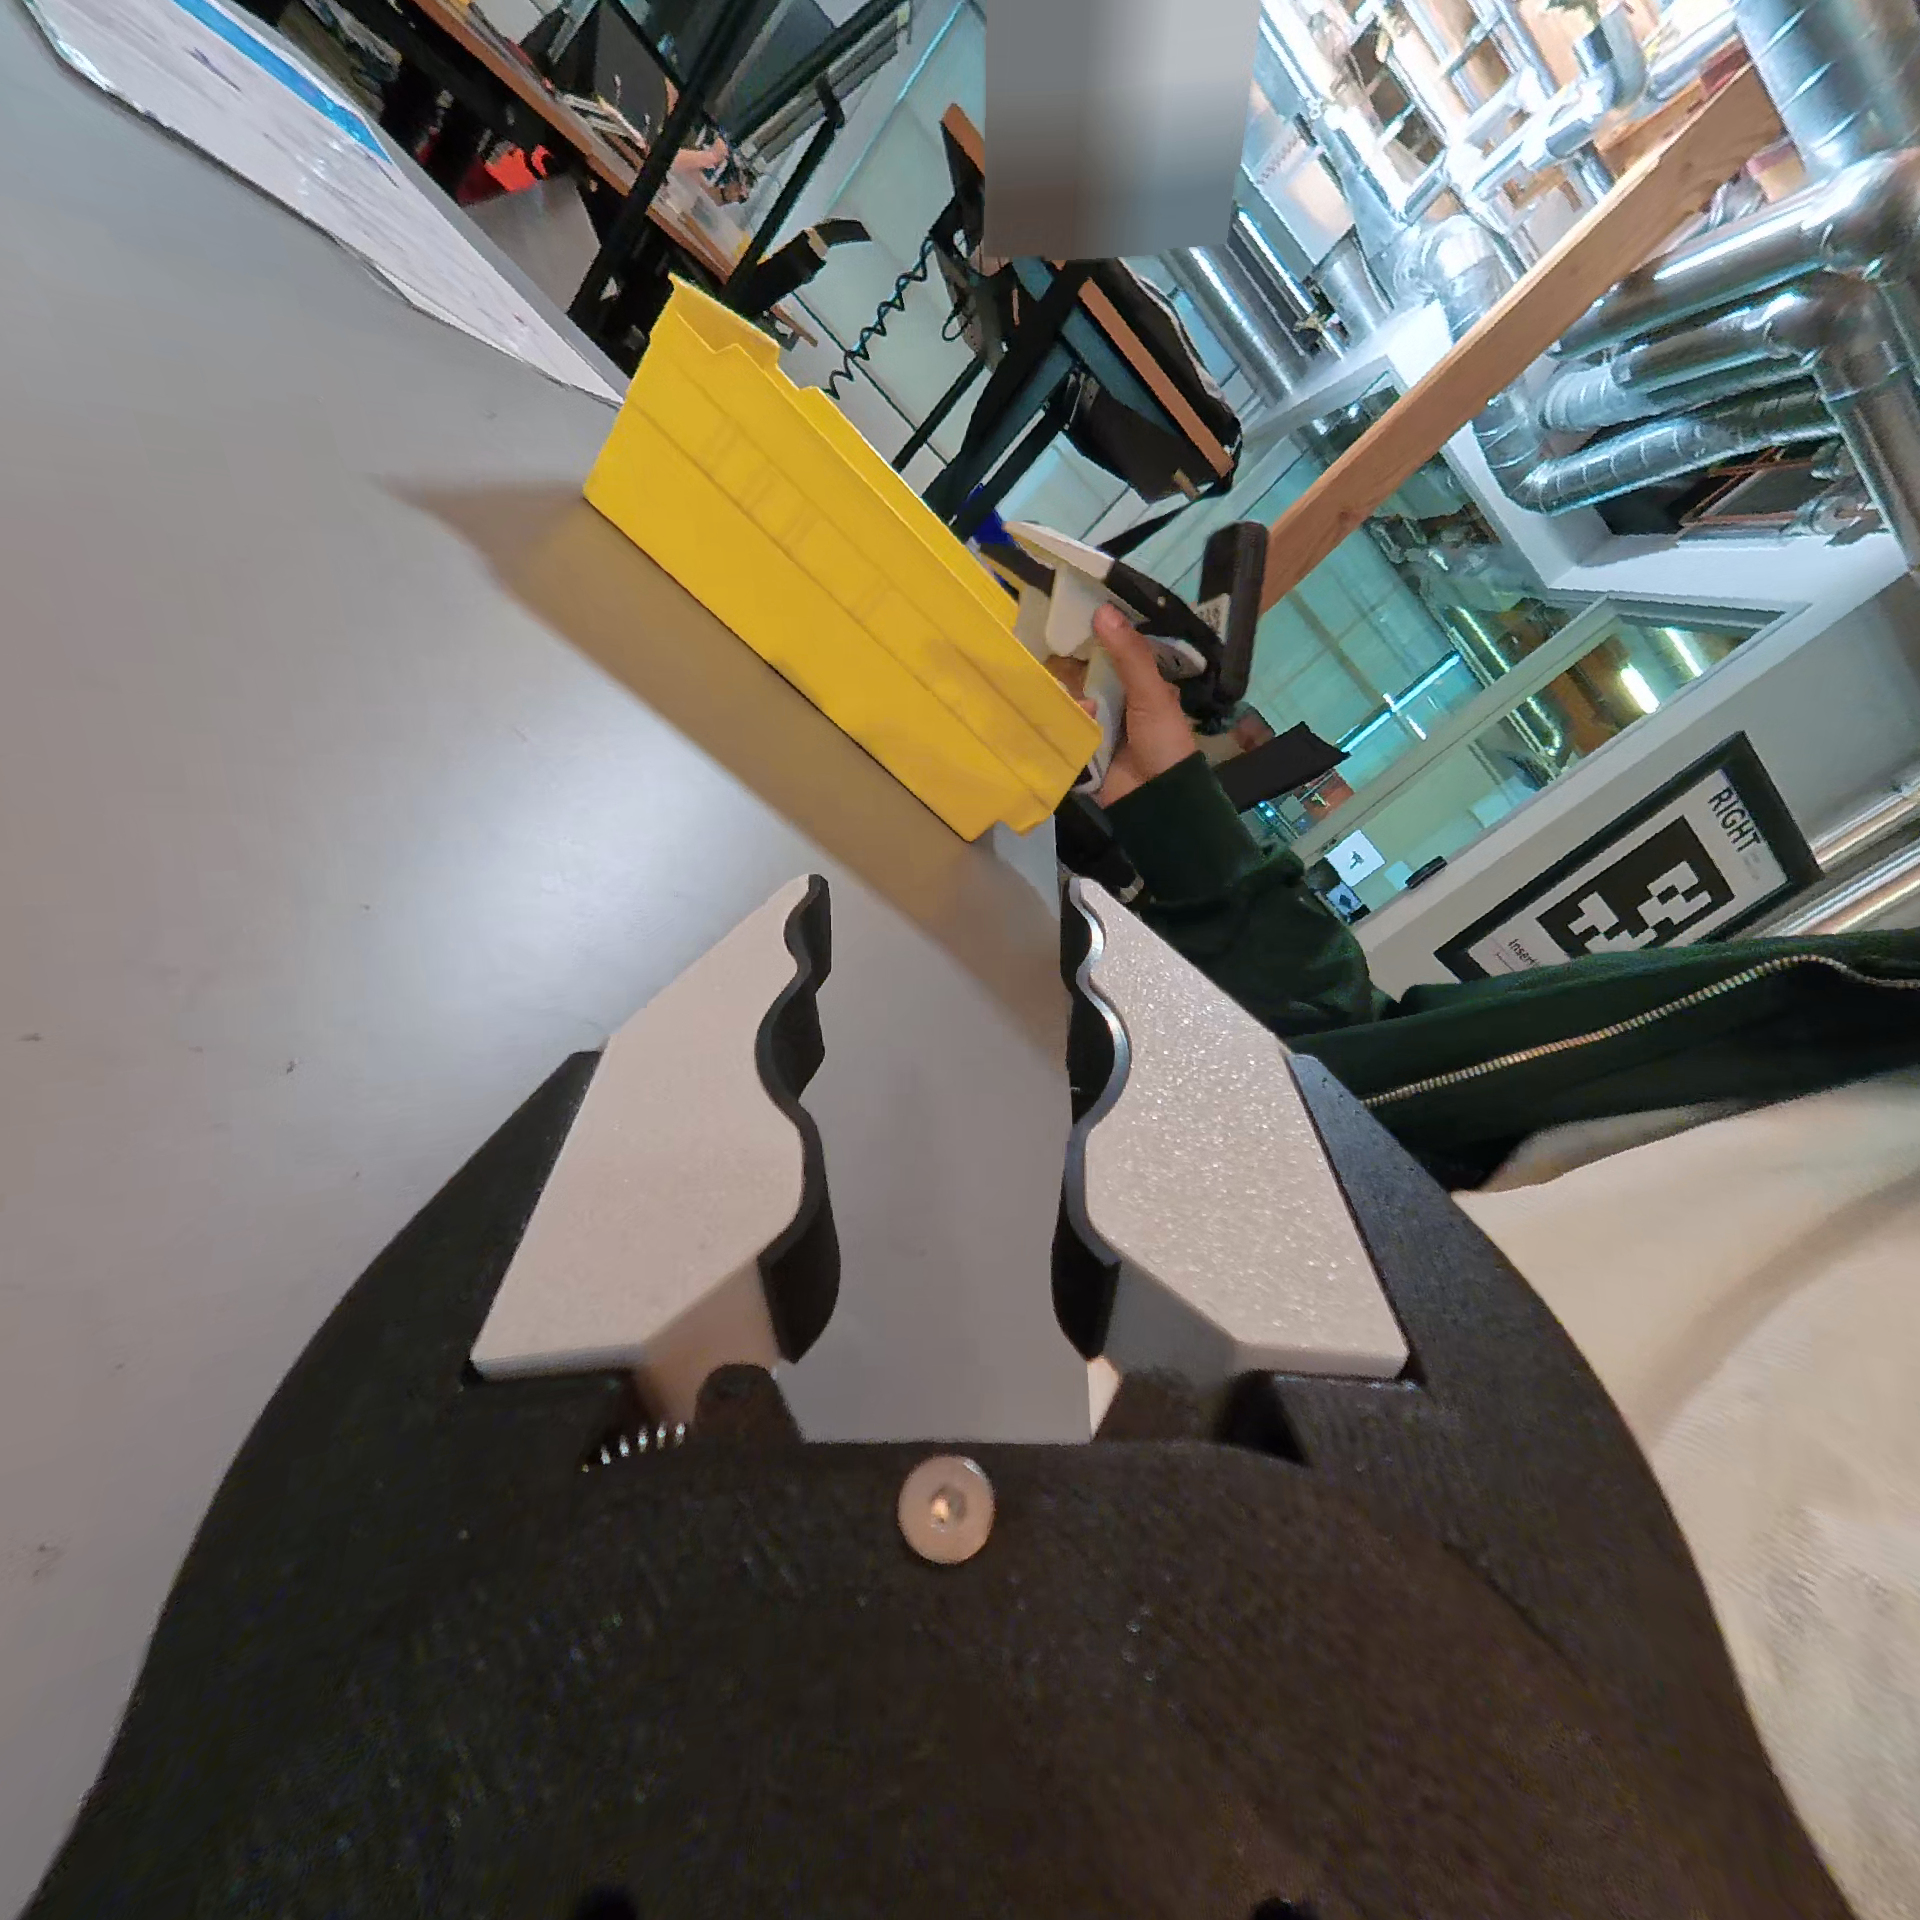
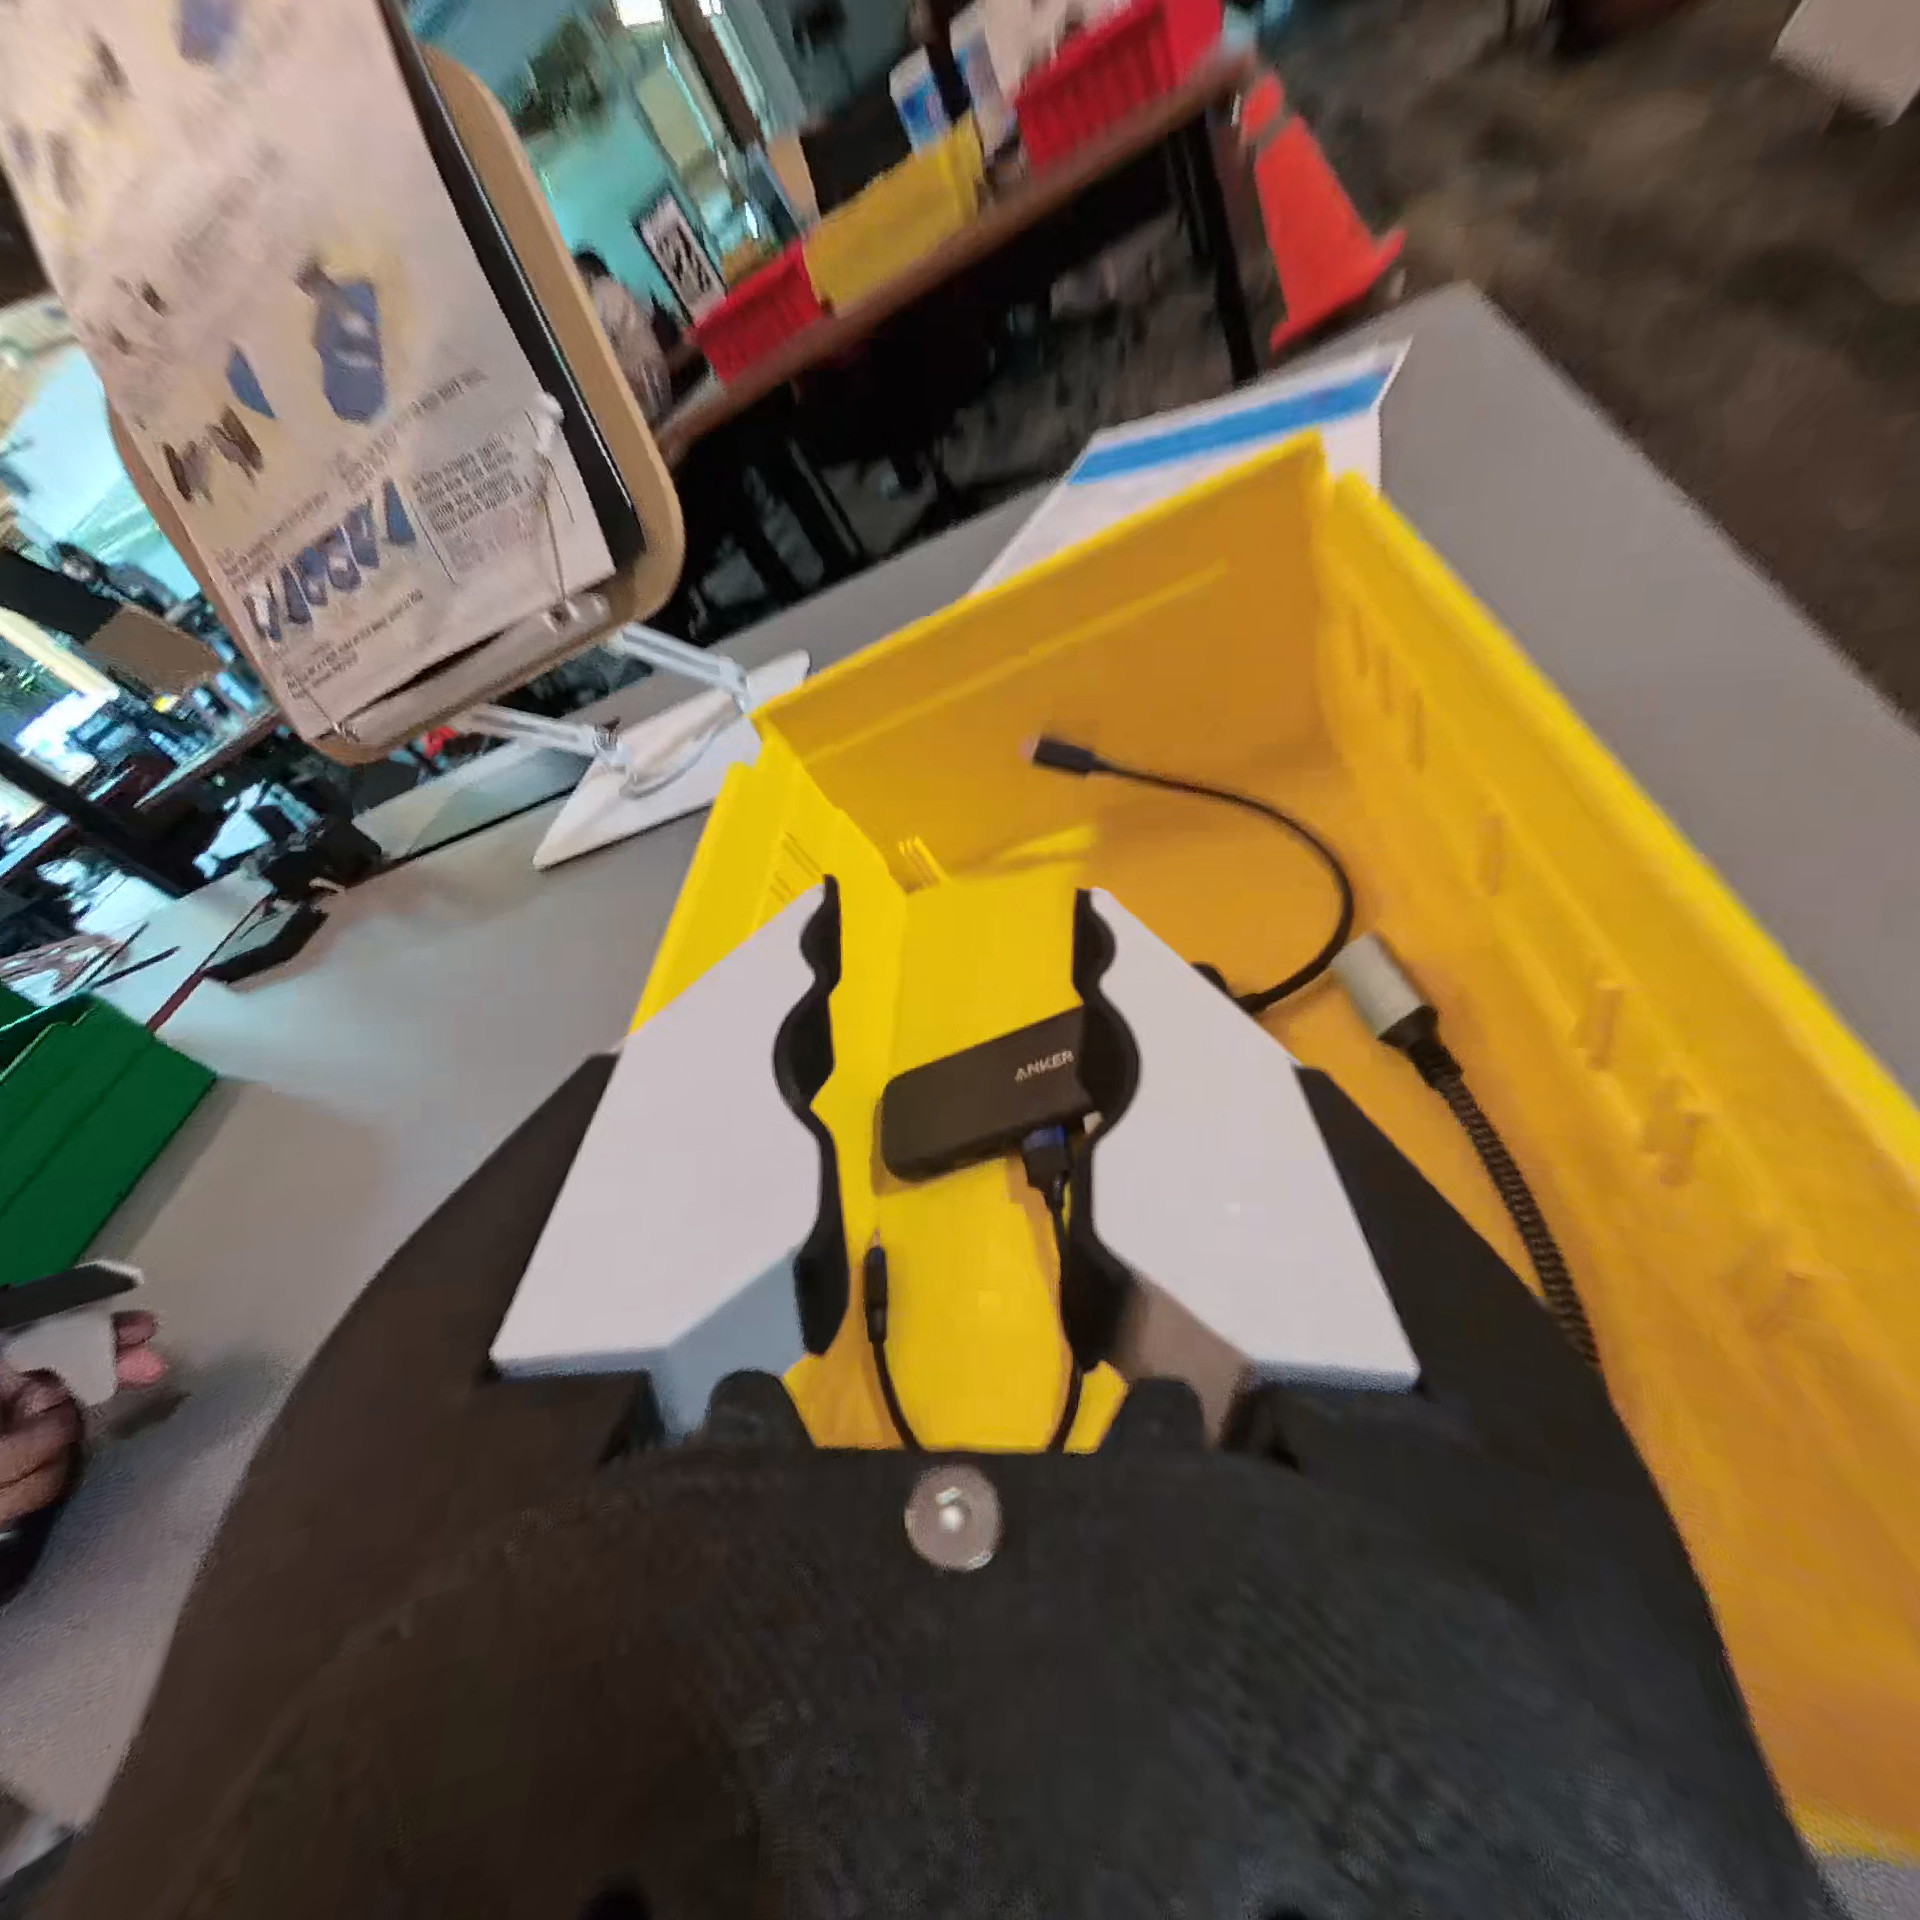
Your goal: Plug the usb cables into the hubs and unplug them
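Observation:
A black USB hub (image 2: 982,1107) lies on the floor of a yellow bin (image 2: 1538,883), with a black cable (image 2: 1055,1247) plugged into its near side. The hub's own thin black lead (image 2: 1278,831) curls toward the bin's far wall. A braided cable with a silver plug (image 2: 1387,997) lies along the right wall. My right gripper (image 2: 956,914) is open, above the bin, its fingers either side of the hub. My left gripper (image 1: 945,904) is open and empty over the grey table (image 1: 260,831), near the bin (image 1: 831,592). The right gripper (image 1: 1101,613) shows behind the bin.
A tilted board with a printed sheet (image 2: 312,343) stands on a white stand (image 2: 644,769) left of the bin. A white and blue sheet (image 2: 1236,426) lies behind the bin. A green bin (image 2: 73,1122) sits at the left. A person's green sleeve (image 1: 1226,894) reaches along the table's edge.

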Tool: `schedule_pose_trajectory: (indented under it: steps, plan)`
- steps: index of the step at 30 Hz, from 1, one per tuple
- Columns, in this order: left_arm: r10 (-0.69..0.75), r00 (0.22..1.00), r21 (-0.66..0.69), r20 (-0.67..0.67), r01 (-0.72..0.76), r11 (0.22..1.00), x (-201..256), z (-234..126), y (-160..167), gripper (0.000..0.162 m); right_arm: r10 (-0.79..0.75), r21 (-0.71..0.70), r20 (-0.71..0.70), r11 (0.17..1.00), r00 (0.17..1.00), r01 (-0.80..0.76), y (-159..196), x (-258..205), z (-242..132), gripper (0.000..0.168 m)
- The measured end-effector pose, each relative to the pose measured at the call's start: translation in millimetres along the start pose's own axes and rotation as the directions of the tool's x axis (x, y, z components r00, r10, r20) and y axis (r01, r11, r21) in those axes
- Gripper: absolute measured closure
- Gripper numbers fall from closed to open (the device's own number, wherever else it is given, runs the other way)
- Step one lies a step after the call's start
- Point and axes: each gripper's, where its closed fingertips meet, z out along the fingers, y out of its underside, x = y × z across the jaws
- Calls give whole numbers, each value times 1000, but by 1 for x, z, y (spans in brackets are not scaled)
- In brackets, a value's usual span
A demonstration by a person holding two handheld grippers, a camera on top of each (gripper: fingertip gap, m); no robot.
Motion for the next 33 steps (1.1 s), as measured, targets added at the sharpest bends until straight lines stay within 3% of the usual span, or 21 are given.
schedule_pose_trajectory:
  steps: [5, 12, 14, 16, 18, 21, 27, 30, 33]
  plan:
    - [76, 996, 74, 46, -79, 994, -5, -10, -14, 123, -126, 92, -81, 987, 989, 134, -10, 5, -28, 129]
    - [145, 970, 268, 194, -195, 944, -6, -37, -51, 124, -254, 151, -262, 942, 931, 299, -23, 33, -47, 121]
    - [230, 917, 249, 327, -318, 915, -11, -46, -59, 125, -273, 146, -312, 933, 910, 330, -23, 39, -49, 117]
    - [300, 805, 178, 512, -442, 879, -24, -59, -64, 127, -262, 134, -391, 932, 882, 336, -20, 47, -51, 114]
    - [274, 696, 168, 664, -496, 852, -33, -76, -73, 130, -231, 132, -446, 939, 865, 319, -17, 49, -53, 111]
    - [244, 702, 286, 669, -547, 787, -12, -81, -81, 130, -220, 178, -489, 922, 844, 343, -19, 43, -58, 111]
    - [278, 537, 120, 796, -591, 798, -26, -105, -83, 127, -247, 153, -553, 909, 796, 388, -29, 65, -73, 110]
    - [332, 436, -25, 837, -575, 818, -50, -120, -75, 126, -239, 127, -579, 918, 780, 376, -30, 88, -85, 106]
    - [314, 439, -15, 842, -563, 827, -58, -131, -76, 126, -186, 106, -547, 952, 817, 287, -20, 104, -85, 94]
